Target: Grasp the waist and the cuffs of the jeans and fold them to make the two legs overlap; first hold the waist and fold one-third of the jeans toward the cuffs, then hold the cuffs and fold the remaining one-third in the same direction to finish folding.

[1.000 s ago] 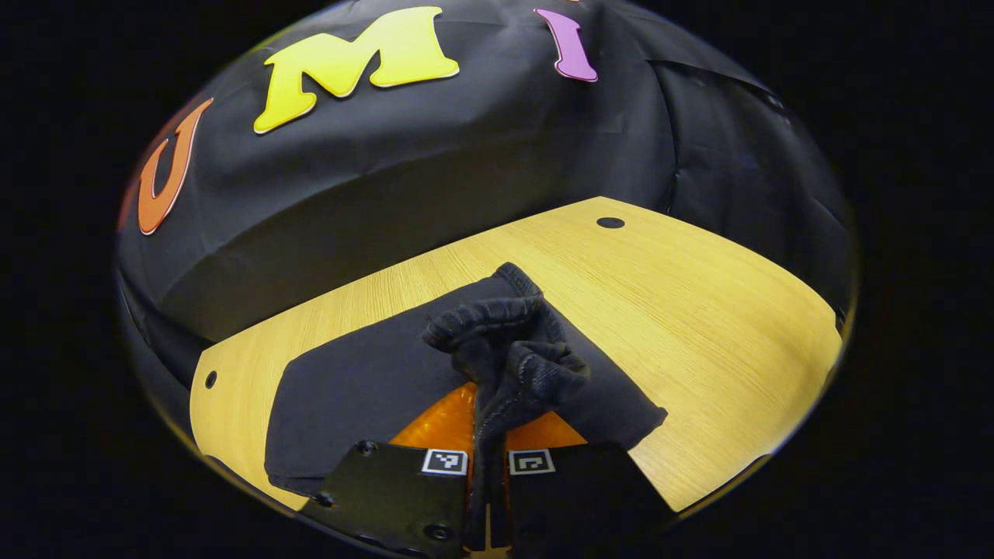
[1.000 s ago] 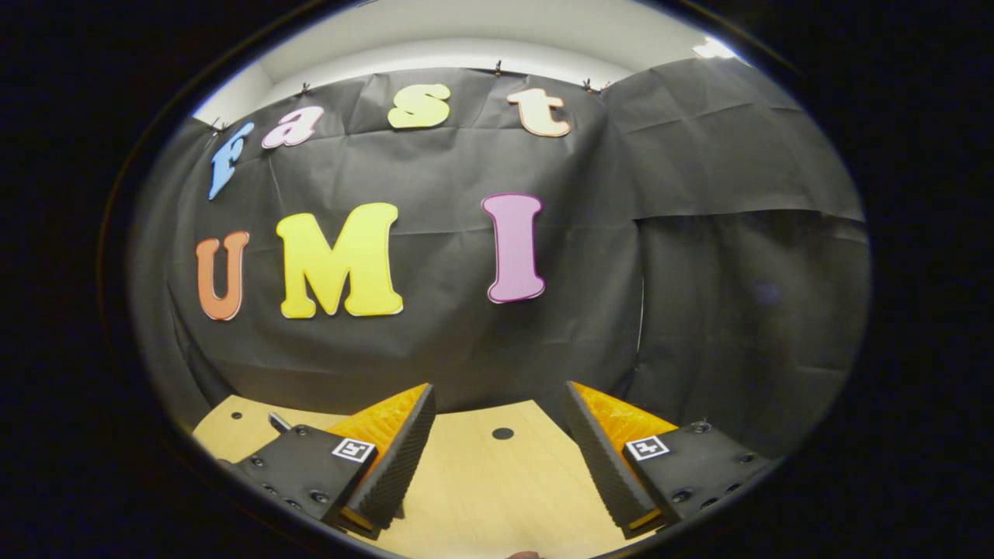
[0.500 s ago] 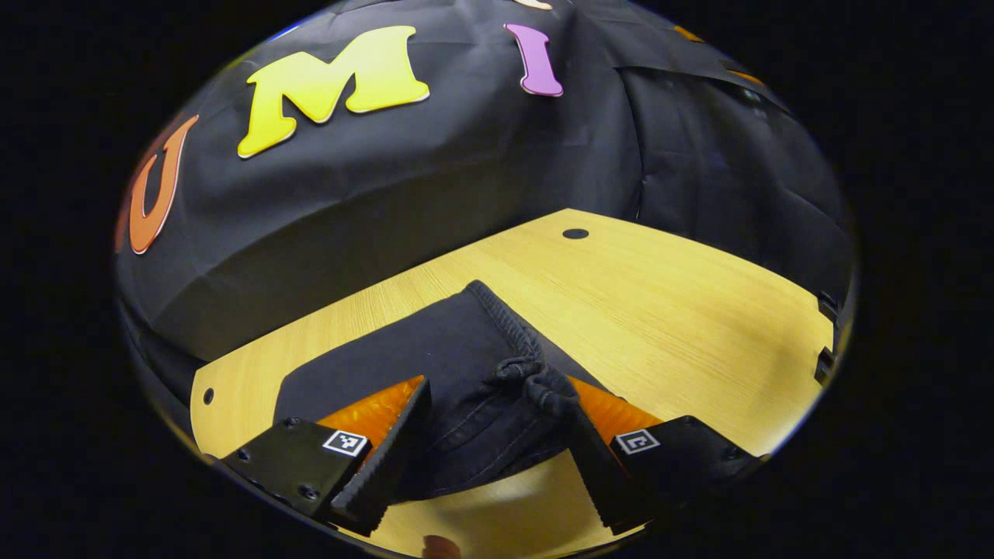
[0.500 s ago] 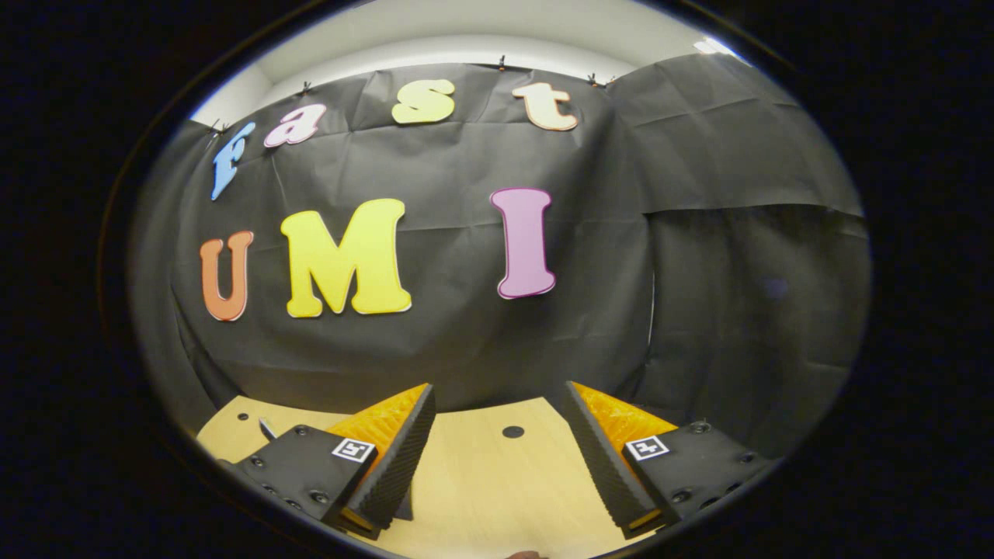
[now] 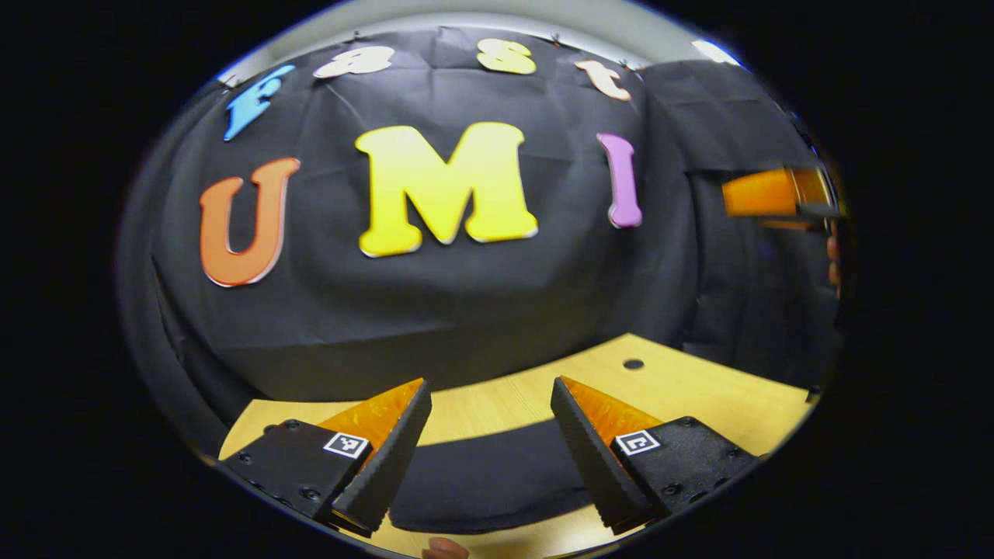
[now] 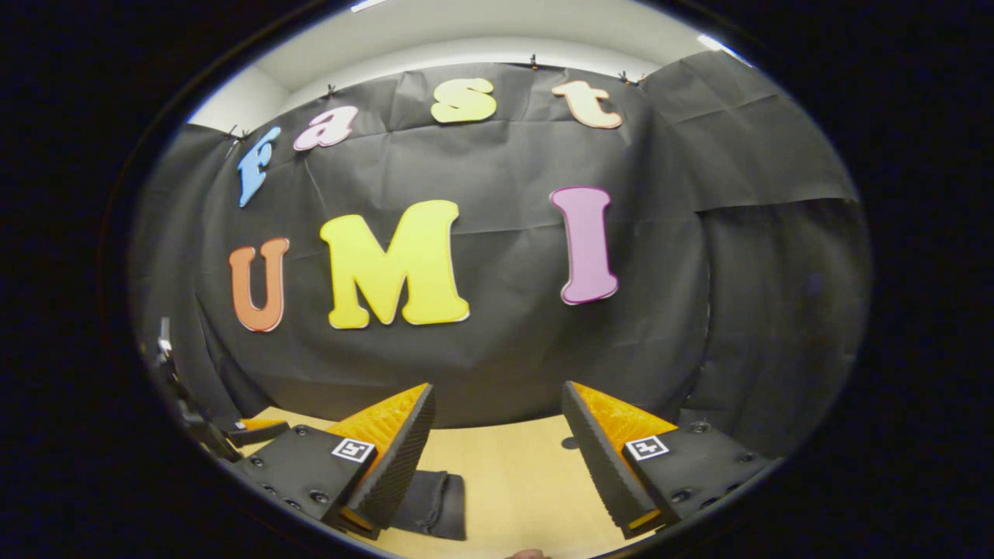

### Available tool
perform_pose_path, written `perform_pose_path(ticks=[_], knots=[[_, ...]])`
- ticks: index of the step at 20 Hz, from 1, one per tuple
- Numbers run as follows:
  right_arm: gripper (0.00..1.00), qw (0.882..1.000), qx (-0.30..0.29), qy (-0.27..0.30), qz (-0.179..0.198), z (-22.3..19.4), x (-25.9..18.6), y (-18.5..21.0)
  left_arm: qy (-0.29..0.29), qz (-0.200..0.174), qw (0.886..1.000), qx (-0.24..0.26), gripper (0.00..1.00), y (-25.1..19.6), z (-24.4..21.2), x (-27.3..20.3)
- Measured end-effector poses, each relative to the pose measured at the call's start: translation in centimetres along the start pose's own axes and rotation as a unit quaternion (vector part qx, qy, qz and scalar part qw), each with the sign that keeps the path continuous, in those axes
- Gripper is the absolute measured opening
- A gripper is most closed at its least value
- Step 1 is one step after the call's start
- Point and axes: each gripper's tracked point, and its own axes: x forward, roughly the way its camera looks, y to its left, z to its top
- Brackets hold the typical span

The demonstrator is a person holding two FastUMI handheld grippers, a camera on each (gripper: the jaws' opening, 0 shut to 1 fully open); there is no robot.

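Left gripper [image 5: 491, 446] released, fingers spread wide, nothing between them, held up off the table [image 5: 699, 392]. Right gripper [image 6: 497, 454] likewise spread and empty

Left gripper view: jeans [image 5: 485, 481] lie flat on the table straight under the gap between the fingers, a dark slab with a smooth rounded near edge close to the table's near edge; bare wood beyond them up to the far edge. Round hole [image 5: 633, 363] in the table top toward the far right corner. At the right rim of this view the other gripper's finger juts in, with what looks like part of a hand behind it, too squeezed by the lens to be sure

Right gripper view: only a small piece of the jeans [image 6: 435, 501] shows, a layered folded end just beside its left-hand finger, on bare wood. Table [image 6: 512, 489] runs between the fingers to the far edge against the black cloth wall [image 6: 481, 365]. Left gripper's tip [image 6: 260, 427] peeks in low at the left rim

Fingertip at the bottom edge [image 5: 444, 548]
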Motion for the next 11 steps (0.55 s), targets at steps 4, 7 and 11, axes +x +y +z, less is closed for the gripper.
perform_pose_path(ticks=[4, 7, 11], knots=[[0.98, 0.999, 0.008, 0.007, 0.035, -1.3, 2.3, 5.7, -0.039, 0.075, 0.996, -0.019, 0.99, 6.5, 4.8, -3.0], [1.0, 0.998, 0.008, 0.014, 0.057, -2.2, 3.5, 9.3, -0.054, 0.111, 0.992, -0.023, 0.99, 9.6, 6.4, -4.3], [1.0, 0.997, 0.011, 0.021, 0.08, -3.4, 4.2, 12.5, -0.041, 0.127, 0.991, -0.031, 0.94, 11.4, 6.1, -5.1]])
